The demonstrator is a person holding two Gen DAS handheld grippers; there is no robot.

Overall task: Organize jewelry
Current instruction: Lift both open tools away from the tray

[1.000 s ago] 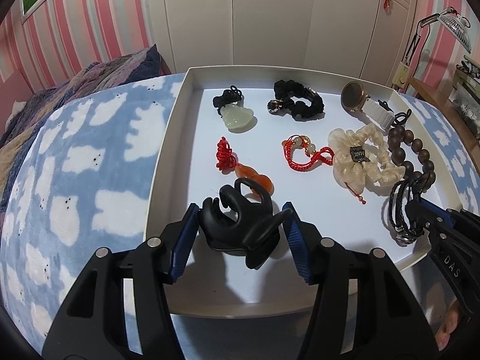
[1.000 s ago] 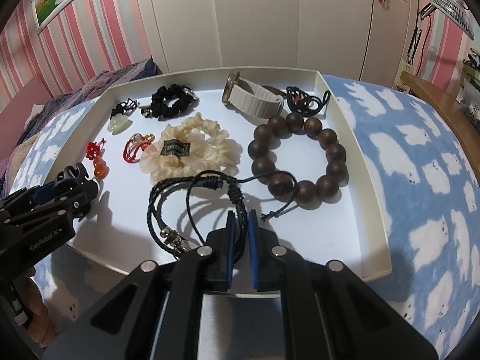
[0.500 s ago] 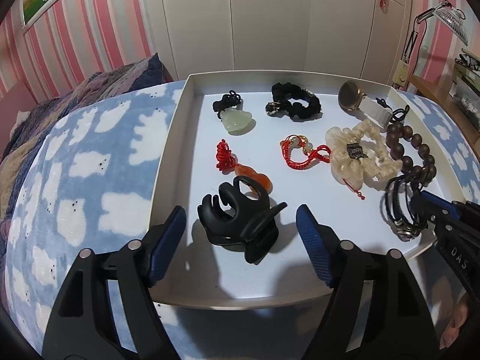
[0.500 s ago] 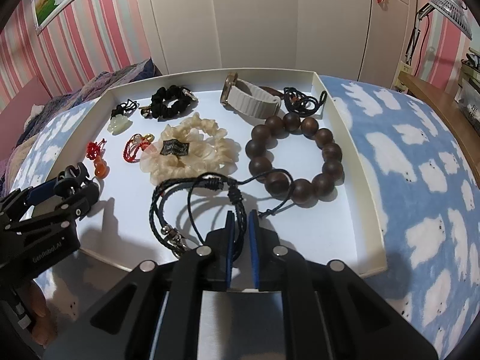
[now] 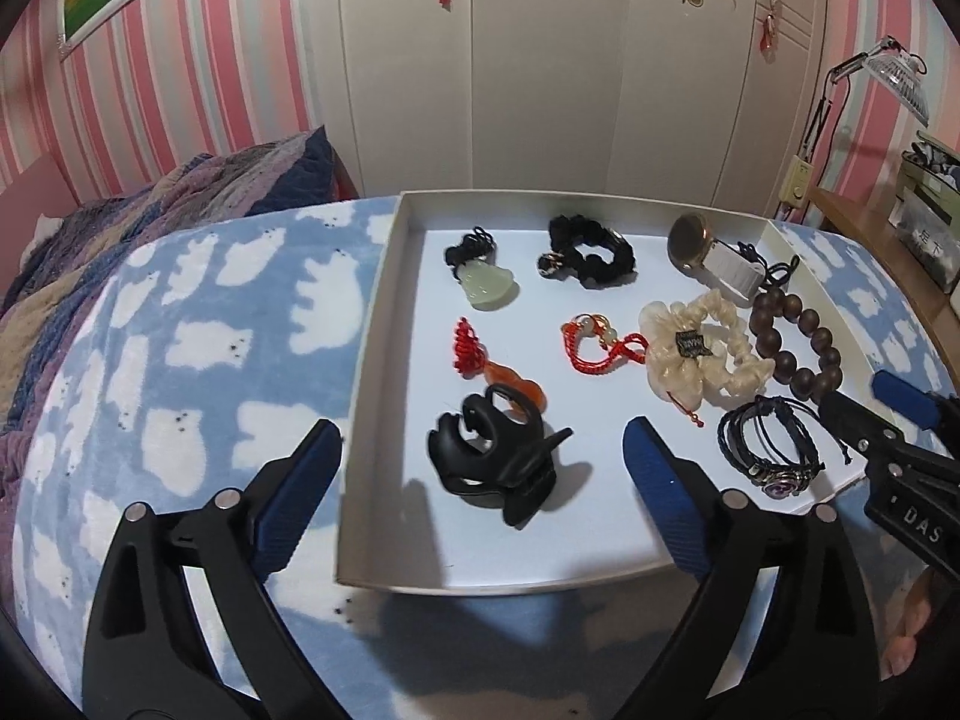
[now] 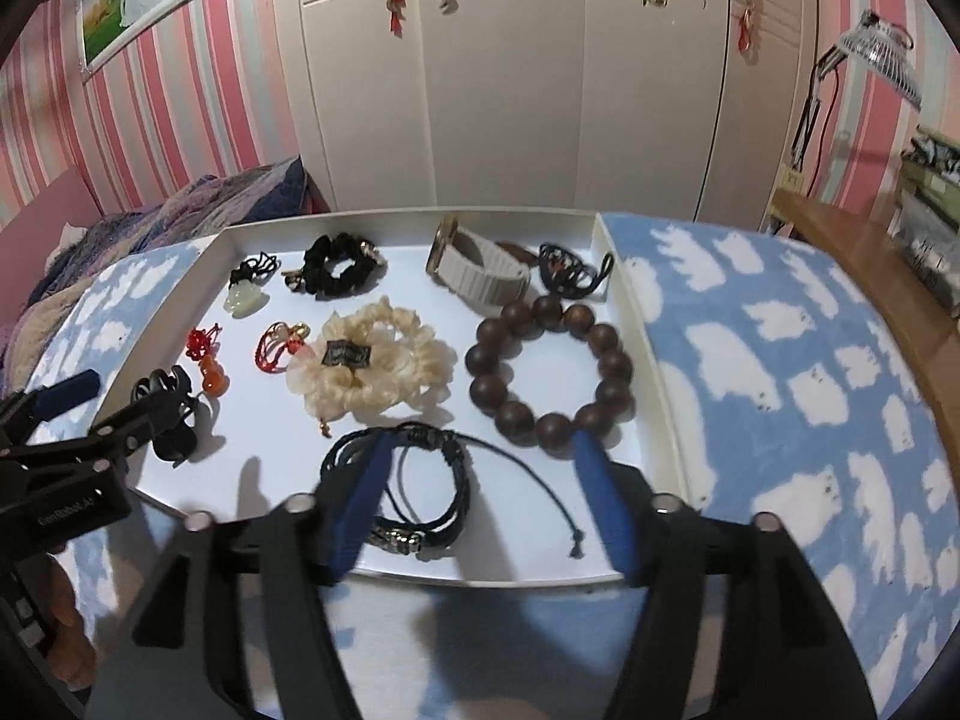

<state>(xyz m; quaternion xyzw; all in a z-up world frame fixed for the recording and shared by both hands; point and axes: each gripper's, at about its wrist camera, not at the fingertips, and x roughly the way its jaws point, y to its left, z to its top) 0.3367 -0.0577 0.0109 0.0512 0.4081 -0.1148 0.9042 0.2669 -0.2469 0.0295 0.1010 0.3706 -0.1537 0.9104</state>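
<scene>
- Opening wide, the left gripper [image 5: 480,468] flanks a black hair claw [image 5: 495,465] lying free near the white tray's [image 5: 366,360] front-left corner.
- Right gripper [image 6: 480,480] jaws are spreading around a black cord bracelet [image 6: 414,486] at the tray's front edge.

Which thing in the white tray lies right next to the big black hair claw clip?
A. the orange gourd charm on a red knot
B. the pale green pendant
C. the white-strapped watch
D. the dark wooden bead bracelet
A: the orange gourd charm sits just behind the black claw clip, seeming to touch it, while the other pieces lie farther off in the white tray.
</scene>
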